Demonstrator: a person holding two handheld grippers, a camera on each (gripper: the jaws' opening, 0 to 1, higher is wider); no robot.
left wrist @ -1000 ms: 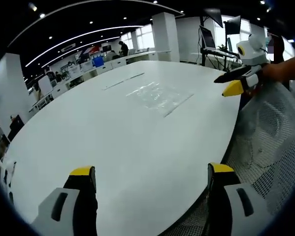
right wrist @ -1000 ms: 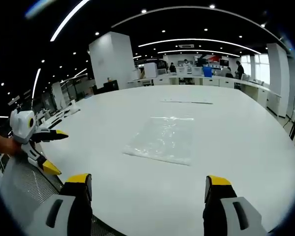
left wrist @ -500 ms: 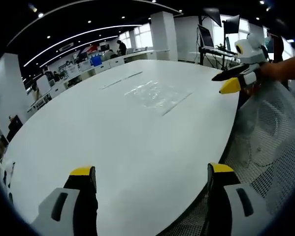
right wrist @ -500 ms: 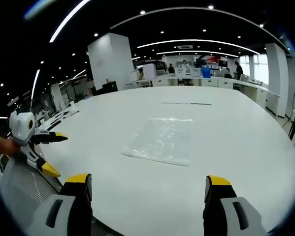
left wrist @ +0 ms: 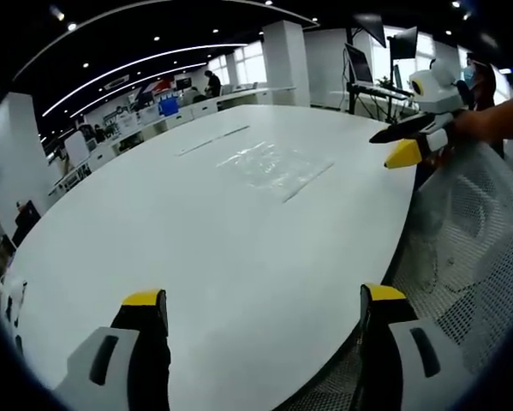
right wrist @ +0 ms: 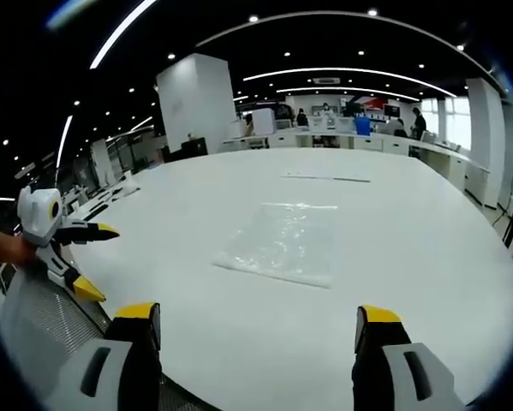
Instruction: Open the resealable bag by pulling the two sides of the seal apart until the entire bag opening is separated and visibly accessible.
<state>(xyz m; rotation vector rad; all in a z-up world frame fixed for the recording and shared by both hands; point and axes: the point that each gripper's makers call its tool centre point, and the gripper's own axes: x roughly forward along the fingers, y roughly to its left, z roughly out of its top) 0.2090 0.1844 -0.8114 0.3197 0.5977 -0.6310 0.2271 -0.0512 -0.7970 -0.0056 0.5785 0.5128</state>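
Clear, crinkly plastic makes the resealable bag (right wrist: 282, 242), which lies flat on the smooth white table (right wrist: 410, 282), well ahead of the right gripper (right wrist: 254, 342). Its seal is too faint to make out. Both the left gripper (left wrist: 265, 330) and right gripper have yellow-tipped jaws spread wide, holding nothing.

Bag (right wrist: 283, 242) flat on table (right wrist: 427, 257); tongs (right wrist: 254, 330) agape.
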